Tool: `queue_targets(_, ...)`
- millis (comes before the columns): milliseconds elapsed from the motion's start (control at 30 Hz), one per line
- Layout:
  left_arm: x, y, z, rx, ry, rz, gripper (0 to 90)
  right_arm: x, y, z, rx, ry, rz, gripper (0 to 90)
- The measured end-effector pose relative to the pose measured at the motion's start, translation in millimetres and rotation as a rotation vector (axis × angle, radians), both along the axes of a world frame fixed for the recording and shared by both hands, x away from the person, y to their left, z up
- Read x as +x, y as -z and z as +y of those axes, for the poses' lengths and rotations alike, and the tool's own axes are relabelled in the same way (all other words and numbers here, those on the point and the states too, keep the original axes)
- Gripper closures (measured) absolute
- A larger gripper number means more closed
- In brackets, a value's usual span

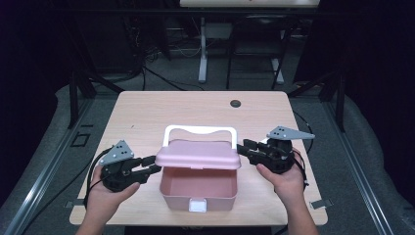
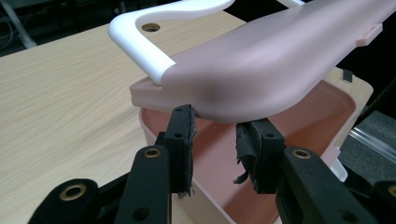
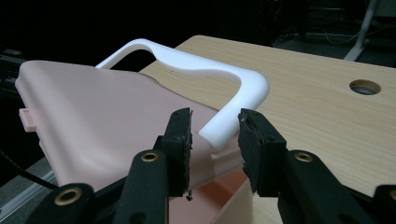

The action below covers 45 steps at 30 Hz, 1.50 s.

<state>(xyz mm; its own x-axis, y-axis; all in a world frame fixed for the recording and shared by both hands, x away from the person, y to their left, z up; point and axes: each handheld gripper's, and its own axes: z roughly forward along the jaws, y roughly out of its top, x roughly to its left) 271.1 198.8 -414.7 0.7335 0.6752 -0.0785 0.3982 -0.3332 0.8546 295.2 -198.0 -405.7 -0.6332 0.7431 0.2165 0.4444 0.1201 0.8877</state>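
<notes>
Both tongs (image 1: 155, 169) (image 1: 241, 148) flank the raised pink lid (image 1: 197, 154).

We see the high view lit from above: the wooden surface (image 1: 147, 117) is evenly bright, while everything beyond it, from nine through twelve to three o'clock, sinks into near black. This view is soft and low in detail, with slight bowing toward the corners. A faint shadow lies under the pink lid (image 1: 198, 155), darkening the box's inside. In the left gripper view we find the lid (image 2: 261, 70) sharp, its underside shaded, and the black jaws at six o'clock slightly blurred. In the right gripper view the white handle (image 3: 229, 84) shines brightly, and the background at twelve o'clock is dark.
</notes>
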Motion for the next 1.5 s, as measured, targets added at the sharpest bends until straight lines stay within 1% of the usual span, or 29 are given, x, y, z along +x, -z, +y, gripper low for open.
queue_targets(100,1.3,-1.4,-1.1,0.002,-0.002,-0.012,66.4,-3.3,-0.7,-2.6,-0.001,0.01,-0.005,64.2)
queue_targets(567,8.4,-6.7,-0.6,-0.026,-0.004,-0.032,67.1,-14.5,0.3,-10.7,-0.017,0.039,-0.006,64.0)
queue_targets(633,9.1,-7.7,-0.3,-0.021,-0.002,-0.033,67.1,-15.8,0.5,-11.5,-0.018,0.042,-0.004,63.9)
queue_targets(733,10.1,-8.5,-0.5,-0.029,-0.005,-0.035,67.1,-19.2,0.6,-12.1,-0.024,0.046,0.001,63.8)
queue_targets(833,10.8,-9.4,-1.0,-0.027,-0.006,-0.038,67.1,-23.1,1.4,-11.3,-0.031,0.053,0.003,63.8)
queue_targets(900,11.5,-10.0,-1.3,-0.029,-0.01,-0.041,67.1,-25.1,2.4,-10.0,-0.033,0.063,-0.003,63.9)
queue_targets(1000,11.4,-10.2,-1.9,-0.033,-0.015,-0.041,67.1,-25.2,5.1,-5.1,-0.055,0.079,-0.008,63.9)
queue_targets(1067,11.9,-10.5,-1.9,-0.027,-0.017,-0.048,66.9,-25.9,8.6,-1.8,-0.065,0.081,-0.001,64.4)
queue_targets(1167,12.6,-10.1,-1.3,-0.034,-0.015,-0.039,66.6,-28.8,14.8,2.0,-0.074,0.1,0.002,64.3)
queue_targets(1267,13.4,-9.6,-2.2,-0.035,-0.018,-0.048,66.5,-31.2,16.8,1.1,-0.08,0.091,0.007,63.7)
queue_targets(1333,14.2,-9.8,-2.0,-0.039,-0.018,-0.048,66.5,-32.6,18.0,-0.3,-0.085,0.085,0.022,63.5)
queue_targets(1500,16.0,-10.8,-1.9,-0.042,-0.019,-0.049,66.5,-32.8,27.6,2.0,-0.099,0.079,0.043,63.5)
